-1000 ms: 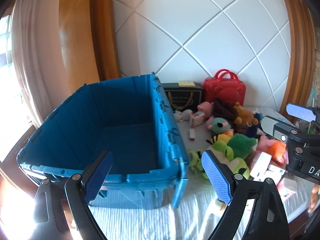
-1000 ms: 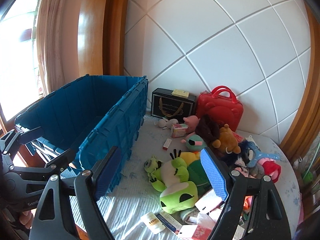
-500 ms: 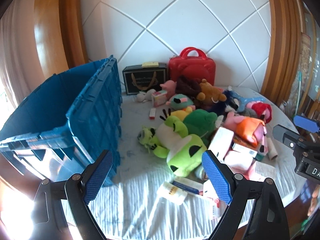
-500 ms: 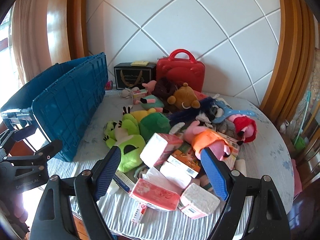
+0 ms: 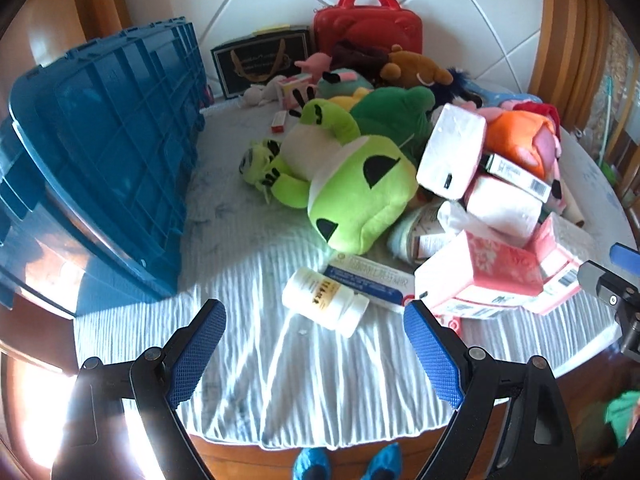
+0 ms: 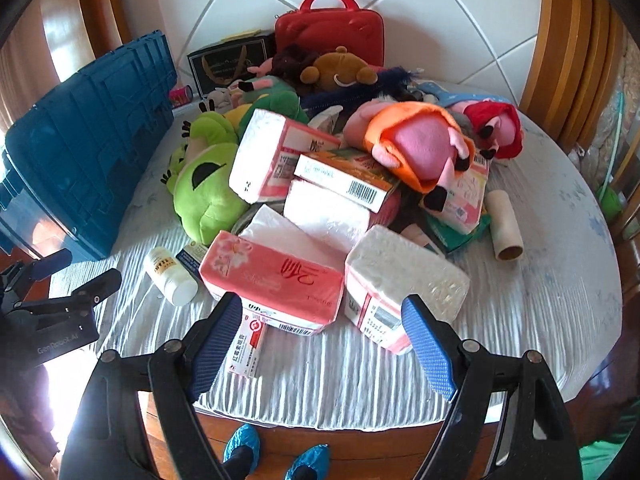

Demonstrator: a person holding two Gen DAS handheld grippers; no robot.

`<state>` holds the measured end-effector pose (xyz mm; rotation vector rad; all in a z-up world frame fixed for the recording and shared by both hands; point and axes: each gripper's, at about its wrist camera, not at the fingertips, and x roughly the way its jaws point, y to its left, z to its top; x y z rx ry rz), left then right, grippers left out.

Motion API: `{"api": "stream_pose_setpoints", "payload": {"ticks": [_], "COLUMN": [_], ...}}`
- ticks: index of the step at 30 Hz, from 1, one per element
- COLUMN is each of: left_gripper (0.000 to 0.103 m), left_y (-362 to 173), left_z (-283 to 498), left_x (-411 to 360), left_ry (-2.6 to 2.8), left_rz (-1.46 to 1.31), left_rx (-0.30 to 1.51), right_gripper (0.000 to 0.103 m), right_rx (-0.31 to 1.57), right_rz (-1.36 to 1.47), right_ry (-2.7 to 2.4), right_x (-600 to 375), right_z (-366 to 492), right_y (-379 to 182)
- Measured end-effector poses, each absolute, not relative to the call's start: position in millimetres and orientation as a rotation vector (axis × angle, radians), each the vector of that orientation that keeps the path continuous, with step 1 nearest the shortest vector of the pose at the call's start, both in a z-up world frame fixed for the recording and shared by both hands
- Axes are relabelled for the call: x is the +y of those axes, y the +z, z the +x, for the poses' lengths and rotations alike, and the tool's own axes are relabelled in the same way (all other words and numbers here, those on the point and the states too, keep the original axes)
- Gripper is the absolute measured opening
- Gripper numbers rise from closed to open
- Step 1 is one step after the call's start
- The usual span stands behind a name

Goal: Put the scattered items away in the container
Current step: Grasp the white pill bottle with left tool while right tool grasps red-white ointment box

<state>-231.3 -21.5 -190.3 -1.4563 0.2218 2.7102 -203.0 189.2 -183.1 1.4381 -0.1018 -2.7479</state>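
A blue crate [image 5: 104, 152] stands at the table's left; it also shows in the right wrist view [image 6: 88, 144]. A heap of plush toys, tissue packs and boxes fills the middle. A white pill bottle [image 5: 325, 297] lies near the front, just ahead of my left gripper [image 5: 316, 354], which is open and empty. My right gripper [image 6: 322, 346] is open and empty, just in front of a pink tissue pack [image 6: 274, 282] and a white tissue pack [image 6: 404, 280]. A green frog plush [image 5: 360, 194] lies beside the crate.
A red case [image 6: 330, 32] and a black box [image 6: 230, 60] stand against the back wall. A cardboard tube [image 6: 505, 226] lies at the right. A small red-and-white box [image 6: 248, 350] lies near the table's front edge [image 6: 340, 420]. Wooden posts flank the table.
Both grippers have swung right, away from the crate, and dropped lower toward the pile at the table's front. Both stay open and empty.
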Motion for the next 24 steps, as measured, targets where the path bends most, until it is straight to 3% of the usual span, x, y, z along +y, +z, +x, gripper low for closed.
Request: {"api": "stream_pose_setpoints", "payload": {"ticks": [10, 12, 14, 24], "left_gripper": [0.092, 0.092, 0.092, 0.092], "left_y": [-258, -267, -274, -300], "left_z": [-251, -256, -260, -284], "left_x": [-44, -43, -39, -25], "left_ry": [2.523, 2.488, 2.458, 2.369], "left_rz": [-1.571, -1.568, -1.551, -1.512], "left_rx": [0.326, 0.337, 0.349, 0.433], "right_gripper": [0.082, 0.069, 0.065, 0.065], "right_rx": [-0.247, -0.269, -0.298, -0.339], "right_rz": [1.637, 1.673, 1.698, 1.789], "right_ry": [-2.675, -2.665, -2.663, -2.693], "right_x": [147, 141, 136, 122], "right_z": [-195, -196, -197, -209], "right_y": [-247, -260, -271, -299]}}
